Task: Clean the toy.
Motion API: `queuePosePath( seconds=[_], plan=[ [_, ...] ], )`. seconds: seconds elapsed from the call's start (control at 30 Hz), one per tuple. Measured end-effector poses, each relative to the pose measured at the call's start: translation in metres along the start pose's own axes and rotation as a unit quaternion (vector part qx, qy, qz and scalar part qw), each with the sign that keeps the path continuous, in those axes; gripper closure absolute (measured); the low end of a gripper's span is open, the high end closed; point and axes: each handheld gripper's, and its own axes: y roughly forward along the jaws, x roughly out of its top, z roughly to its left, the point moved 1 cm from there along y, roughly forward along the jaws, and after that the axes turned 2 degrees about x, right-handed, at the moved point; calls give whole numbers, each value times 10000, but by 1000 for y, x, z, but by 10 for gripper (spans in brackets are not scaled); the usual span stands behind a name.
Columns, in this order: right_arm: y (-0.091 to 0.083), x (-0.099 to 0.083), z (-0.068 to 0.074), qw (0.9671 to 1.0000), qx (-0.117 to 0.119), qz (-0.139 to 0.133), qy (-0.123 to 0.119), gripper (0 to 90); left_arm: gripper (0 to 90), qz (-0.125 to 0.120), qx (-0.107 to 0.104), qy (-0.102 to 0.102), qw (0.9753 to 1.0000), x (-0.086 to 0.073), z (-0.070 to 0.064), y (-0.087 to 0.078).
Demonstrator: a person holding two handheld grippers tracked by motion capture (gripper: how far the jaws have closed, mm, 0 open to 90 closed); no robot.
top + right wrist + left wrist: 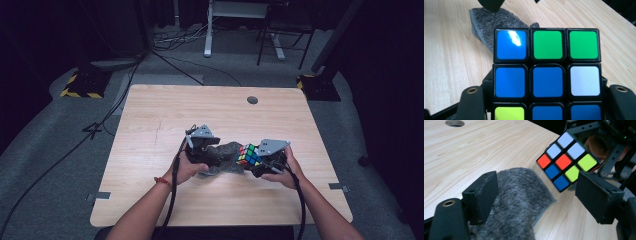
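Wiping looks underway: right hand-held gripper pinches the cube just above the worktop, left hand-held gripper spread over the cloth beside it, which it must next clamp.

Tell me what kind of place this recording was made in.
Probably a lab or studio set up for recording, not a home. A bare wooden table stands on grey carpet amid dark surroundings, cables run across the floor, and yellow-and-black striped stand bases flank it. A white desk frame stands behind.
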Motion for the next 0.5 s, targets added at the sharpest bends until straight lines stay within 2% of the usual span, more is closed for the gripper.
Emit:
queuePosePath(
  seconds=[0.23,0.3,0.5],
  plan=[
    [8,2,3,9997,-128,84,-179,337,179,9,-264,-147,9995,2,-2,6],
    [10,2,4,9997,-118,104,-188,337,179,22,-233,-166,9996,3,-4,9],
    [11,4,8,9993,-179,121,-290,337,152,63,-396,-341,9986,5,-7,17]
  ],
)
